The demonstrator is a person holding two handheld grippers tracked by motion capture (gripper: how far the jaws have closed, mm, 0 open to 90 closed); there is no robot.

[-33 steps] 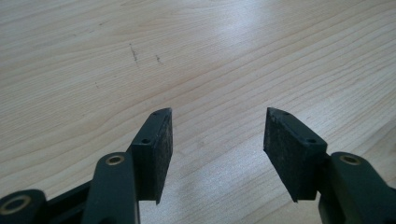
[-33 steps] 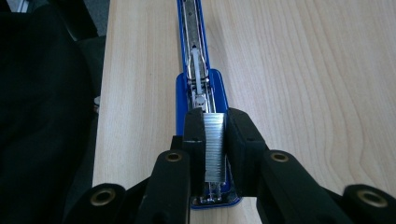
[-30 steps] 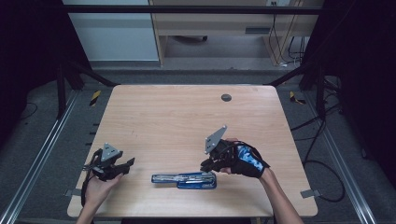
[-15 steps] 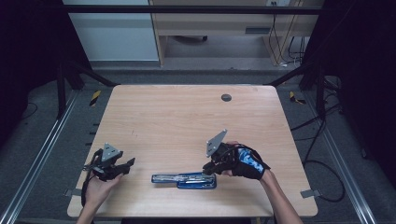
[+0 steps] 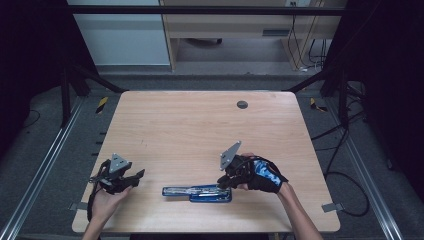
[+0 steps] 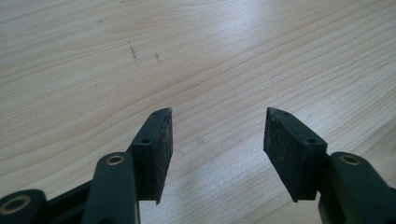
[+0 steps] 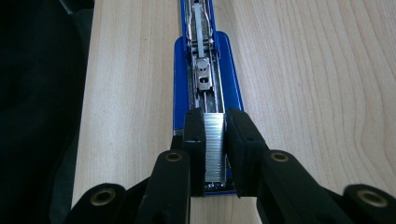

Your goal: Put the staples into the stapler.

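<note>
Pinching a strip of staples (image 7: 215, 142) between its two black pads, your right gripper (image 7: 215, 140) holds the strip over the near end of the opened blue stapler (image 5: 197, 192). That stapler lies flat near the front edge of the wooden table (image 5: 190, 130), its magazine channel facing up. Your left gripper (image 6: 217, 140) sits well apart at the table's left, jaws spread with only bare wood between them.

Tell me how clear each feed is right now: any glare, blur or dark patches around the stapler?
High view: table evenly lit, surroundings dark, stapler small and soft. Right gripper view: staple strip sharp between the pads, dark to the left of the table's edge. Left gripper view: pale sheen on the wood, left gripper pads crisp.
</note>
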